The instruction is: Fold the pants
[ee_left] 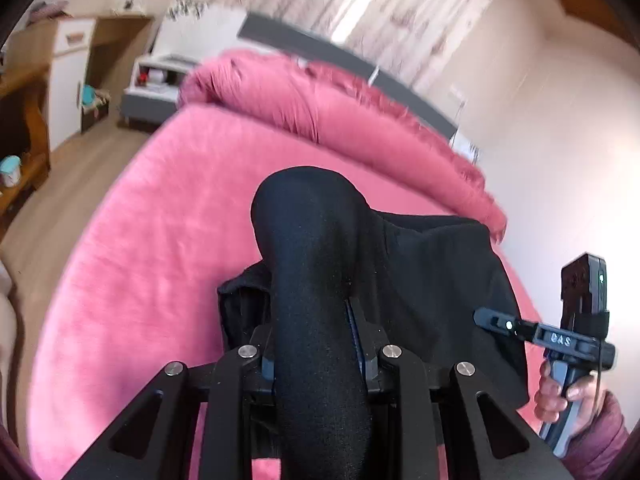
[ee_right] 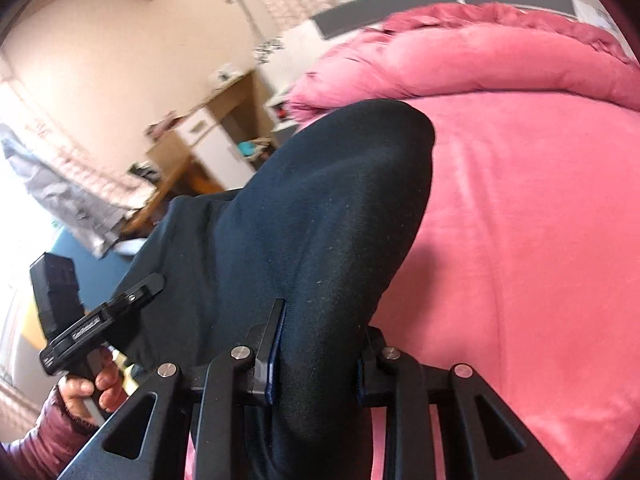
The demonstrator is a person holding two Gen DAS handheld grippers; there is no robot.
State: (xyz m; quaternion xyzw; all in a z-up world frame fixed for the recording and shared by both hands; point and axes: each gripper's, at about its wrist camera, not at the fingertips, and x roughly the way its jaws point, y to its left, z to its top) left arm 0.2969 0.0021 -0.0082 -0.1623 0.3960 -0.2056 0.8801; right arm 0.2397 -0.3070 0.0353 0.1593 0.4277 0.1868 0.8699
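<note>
Dark navy pants (ee_left: 308, 216) hang lifted above a pink bed (ee_left: 160, 220). My left gripper (ee_left: 316, 320) is shut on a thick bunch of the fabric, which bulges forward between its fingers. In the right wrist view, my right gripper (ee_right: 324, 328) is likewise shut on a fold of the pants (ee_right: 340, 184). The cloth spans between the two grippers. The right gripper (ee_left: 492, 318) also shows at the right edge of the left wrist view, held by a hand. The left gripper (ee_right: 140, 288) appears at the left of the right wrist view. The lower part of the pants is hidden.
A rolled pink duvet (ee_left: 320, 108) lies along the head of the bed (ee_right: 520, 220) under a grey headboard (ee_left: 340, 56). A white nightstand (ee_left: 156, 80), wooden desk (ee_left: 24, 120) and white cabinet (ee_right: 216, 148) stand beyond the wood floor (ee_left: 80, 168). A pale wall (ee_left: 560, 140) borders the bed's other side.
</note>
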